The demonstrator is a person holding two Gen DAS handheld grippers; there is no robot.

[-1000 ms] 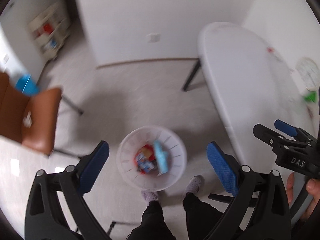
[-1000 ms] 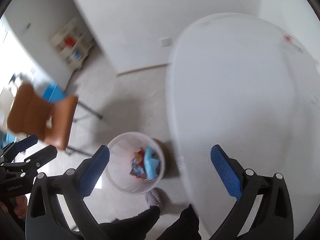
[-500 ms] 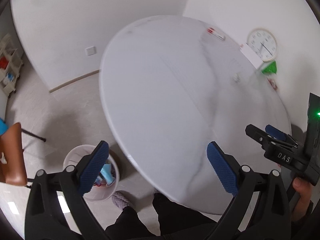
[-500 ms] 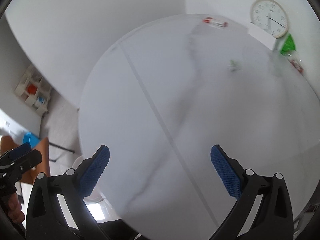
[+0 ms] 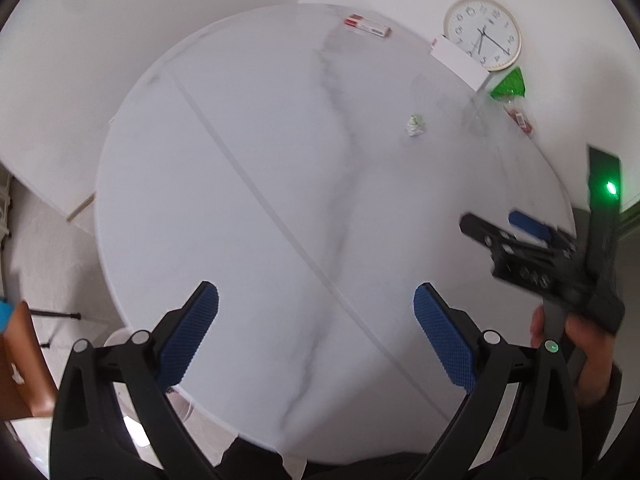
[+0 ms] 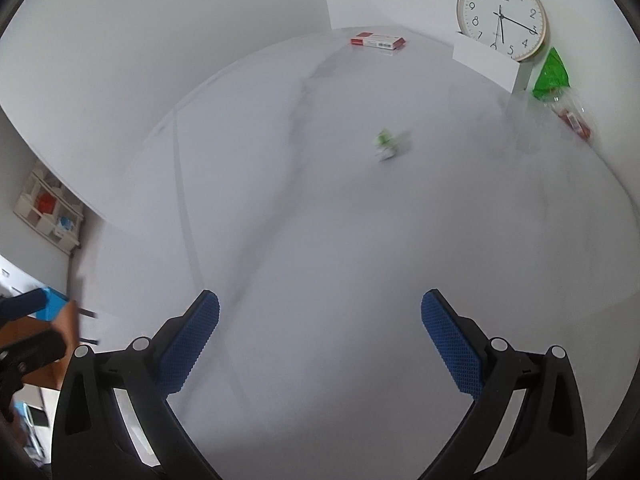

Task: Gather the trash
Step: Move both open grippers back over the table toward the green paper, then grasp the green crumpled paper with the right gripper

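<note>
A small crumpled green-and-silver wrapper lies on the round white marble table, far ahead of both grippers; it shows blurred in the right wrist view. My left gripper is open and empty over the table's near part. My right gripper is open and empty; it also shows at the right of the left wrist view. The rim of the white waste bin peeks from under the table's left edge.
A red-and-white box lies at the table's far edge. A wall clock, a white card and a green bag with a red packet stand at the far right. A brown chair is on the left.
Both grippers swung up from the floor and waste bin to the tabletop and moved on over it. Both stayed open and empty.
</note>
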